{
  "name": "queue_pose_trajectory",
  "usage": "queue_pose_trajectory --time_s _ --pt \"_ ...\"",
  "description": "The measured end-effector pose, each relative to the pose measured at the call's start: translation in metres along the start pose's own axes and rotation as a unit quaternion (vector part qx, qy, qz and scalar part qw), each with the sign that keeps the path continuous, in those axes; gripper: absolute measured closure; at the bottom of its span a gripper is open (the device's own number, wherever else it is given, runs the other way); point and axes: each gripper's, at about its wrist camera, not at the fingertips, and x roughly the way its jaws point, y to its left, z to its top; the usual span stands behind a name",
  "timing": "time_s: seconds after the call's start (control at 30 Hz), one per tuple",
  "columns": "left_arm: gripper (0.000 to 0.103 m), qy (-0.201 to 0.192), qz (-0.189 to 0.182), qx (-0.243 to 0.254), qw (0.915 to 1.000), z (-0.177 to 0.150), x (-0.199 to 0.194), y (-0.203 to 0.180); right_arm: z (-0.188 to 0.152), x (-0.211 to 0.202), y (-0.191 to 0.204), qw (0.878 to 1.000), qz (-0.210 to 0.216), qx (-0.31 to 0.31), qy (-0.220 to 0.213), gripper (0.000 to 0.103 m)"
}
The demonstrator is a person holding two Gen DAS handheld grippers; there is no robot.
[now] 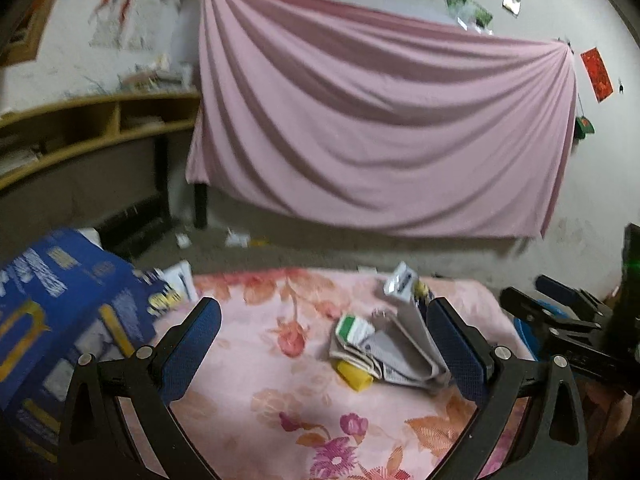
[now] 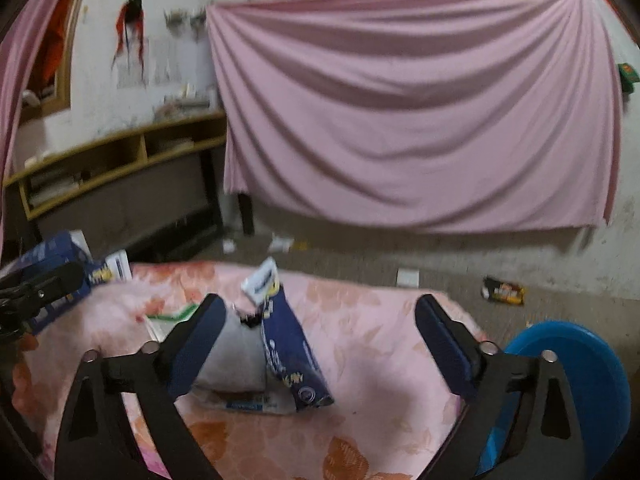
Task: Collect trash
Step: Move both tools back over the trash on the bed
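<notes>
A pile of trash wrappers [image 1: 384,356] lies on the pink floral cloth [image 1: 256,360]: grey folded paper, a green-and-white packet [image 1: 352,328] and a yellow piece [image 1: 354,376]. My left gripper [image 1: 324,340] is open, its right finger beside the pile. In the right wrist view the pile shows as a dark blue packet [image 2: 294,352] standing upright with grey paper [image 2: 236,360] and a white wrapper [image 2: 262,280]. My right gripper [image 2: 320,344] is open and empty, with the blue packet between its fingers.
A large blue box [image 1: 60,320] stands at the table's left. A blue round bin [image 2: 576,380] sits at the right. A pink sheet [image 1: 380,128] hangs on the far wall beside a wooden shelf [image 1: 92,128]. Litter [image 2: 504,290] lies on the floor.
</notes>
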Motion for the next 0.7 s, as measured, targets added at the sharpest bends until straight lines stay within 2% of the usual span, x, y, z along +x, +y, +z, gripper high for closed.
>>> queue_pose_trajectory --time_s 0.03,0.1,0.17,0.23,0.33,0.53,0.7 --pt "0.008 0.011 -0.004 -0.001 0.9999 -0.001 0.006 0.000 0.000 0.004 0.001 1.000 0.006 -0.001 0.012 0.019" --pt "0.019 0.047 -0.018 -0.007 0.9987 -0.003 0.021 0.004 -0.001 0.013 0.002 0.999 0.012 -0.003 0.034 0.019" --pt "0.033 0.087 -0.038 -0.020 0.9953 -0.005 0.038 0.007 -0.002 0.022 0.002 0.998 0.017 -0.003 0.059 0.020" --pt "0.037 0.121 -0.053 -0.030 0.9908 -0.007 0.052 0.010 -0.003 0.031 0.001 0.996 0.018 -0.002 0.083 0.027" --pt "0.051 0.155 -0.067 -0.041 0.9849 -0.009 0.065 0.011 -0.004 0.041 -0.002 0.993 0.034 0.011 0.110 0.030" --pt "0.055 0.200 -0.090 -0.055 0.9740 -0.014 0.089 0.010 -0.007 0.055 -0.003 0.988 0.053 0.024 0.142 0.033" --pt "0.063 0.211 -0.102 -0.084 0.9687 -0.013 0.099 0.018 -0.009 0.065 0.004 0.984 0.061 0.010 0.166 0.038"
